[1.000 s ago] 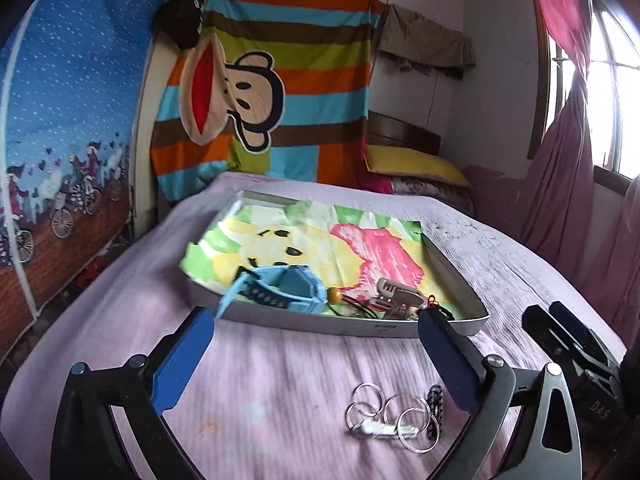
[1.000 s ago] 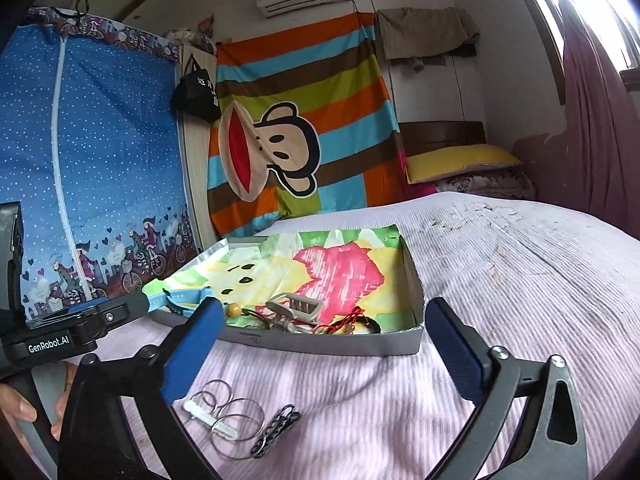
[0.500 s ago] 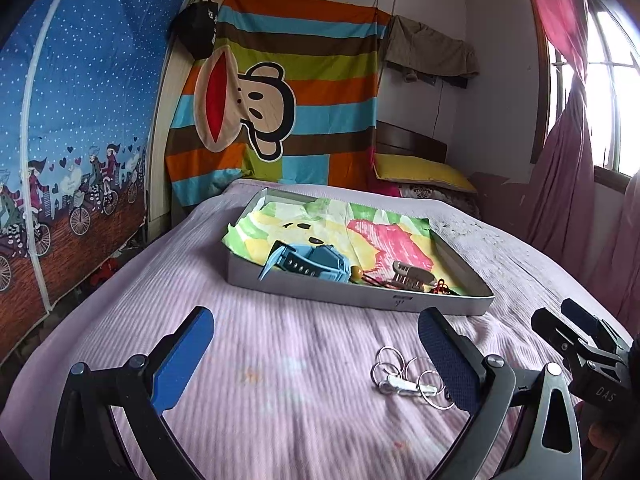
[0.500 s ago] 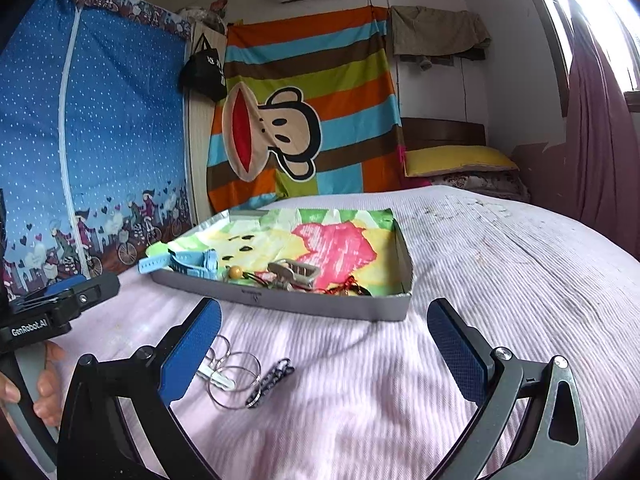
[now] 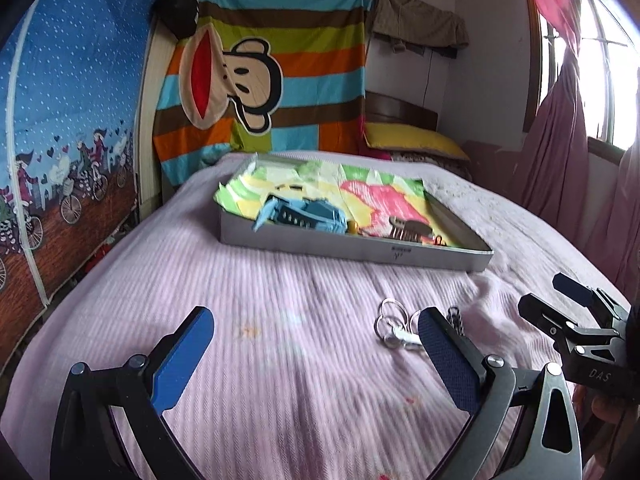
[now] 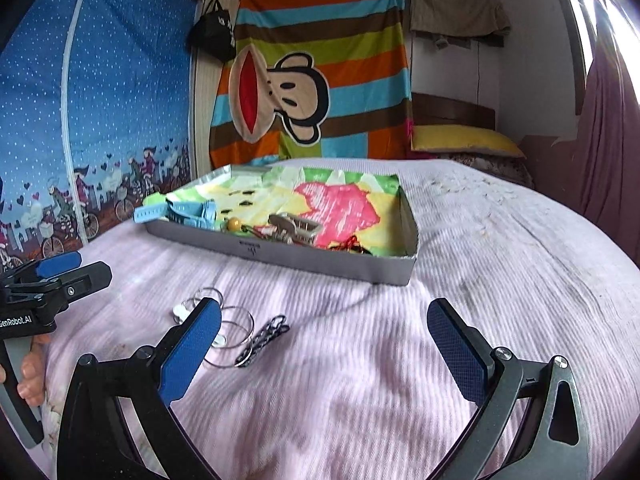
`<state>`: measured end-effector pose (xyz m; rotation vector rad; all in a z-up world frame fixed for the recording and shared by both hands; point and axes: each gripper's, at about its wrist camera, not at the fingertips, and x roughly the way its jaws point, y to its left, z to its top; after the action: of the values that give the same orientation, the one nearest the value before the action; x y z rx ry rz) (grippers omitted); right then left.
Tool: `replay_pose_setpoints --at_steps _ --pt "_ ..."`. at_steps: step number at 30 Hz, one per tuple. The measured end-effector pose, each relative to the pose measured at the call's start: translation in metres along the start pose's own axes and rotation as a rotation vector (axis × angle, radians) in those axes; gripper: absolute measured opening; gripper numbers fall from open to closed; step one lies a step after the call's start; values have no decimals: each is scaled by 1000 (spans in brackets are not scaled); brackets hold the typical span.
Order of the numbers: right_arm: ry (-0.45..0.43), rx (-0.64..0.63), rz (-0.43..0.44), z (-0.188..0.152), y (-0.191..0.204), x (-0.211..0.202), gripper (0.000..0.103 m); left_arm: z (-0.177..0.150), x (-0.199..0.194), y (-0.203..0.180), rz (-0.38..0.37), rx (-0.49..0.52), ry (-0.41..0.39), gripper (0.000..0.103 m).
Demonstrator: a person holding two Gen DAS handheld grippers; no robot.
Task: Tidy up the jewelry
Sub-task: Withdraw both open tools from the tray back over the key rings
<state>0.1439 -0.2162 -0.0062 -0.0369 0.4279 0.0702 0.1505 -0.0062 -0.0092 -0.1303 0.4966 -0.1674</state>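
Note:
A grey shallow tray (image 5: pixel 360 250) (image 6: pixel 320 264) lined with colourful paper lies on the pink bedspread. Inside it are a blue watch (image 5: pixel 308 212) (image 6: pixel 188 212), a hair clip (image 5: pixel 408 229) (image 6: pixel 294 226), a yellow bead (image 6: pixel 234 223) and a red cord piece (image 6: pixel 350 243). On the bedspread in front of the tray lie silver rings (image 5: pixel 390 322) (image 6: pixel 236 326) and a small dark chain (image 6: pixel 266 336), partly hidden by a finger in each view. My left gripper (image 5: pixel 316 356) stands open and empty. My right gripper (image 6: pixel 324 348) is open and empty too, and also shows at the right edge (image 5: pixel 576 308).
A striped monkey-print cloth (image 5: pixel 272 76) hangs behind the bed, with a yellow pillow (image 5: pixel 412 142) at the head. A blue printed wardrobe (image 5: pixel 60 120) stands to the left, pink curtains (image 5: pixel 560 152) to the right. A hand (image 6: pixel 30 376) holds the left gripper's handle.
Both grippers have drawn back from the tray, which now looks farther away. The rings and chain now lie nearer the fingers' tips. Both grippers stay open.

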Motion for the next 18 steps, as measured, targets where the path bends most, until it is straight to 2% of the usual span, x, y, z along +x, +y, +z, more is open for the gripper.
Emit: replay_pose_setpoints --at_steps 4,8,13,18 --pt "29 -9 9 -3 3 6 100 -1 8 -2 -21 15 42 103" --pt "57 -35 13 -4 10 14 76 -3 12 -5 -53 33 65 103" --pt "87 -57 49 -6 16 20 56 -6 15 -9 -93 56 78 100" --pt "109 -74 97 -7 21 23 36 -8 21 -14 -134 78 115 86"
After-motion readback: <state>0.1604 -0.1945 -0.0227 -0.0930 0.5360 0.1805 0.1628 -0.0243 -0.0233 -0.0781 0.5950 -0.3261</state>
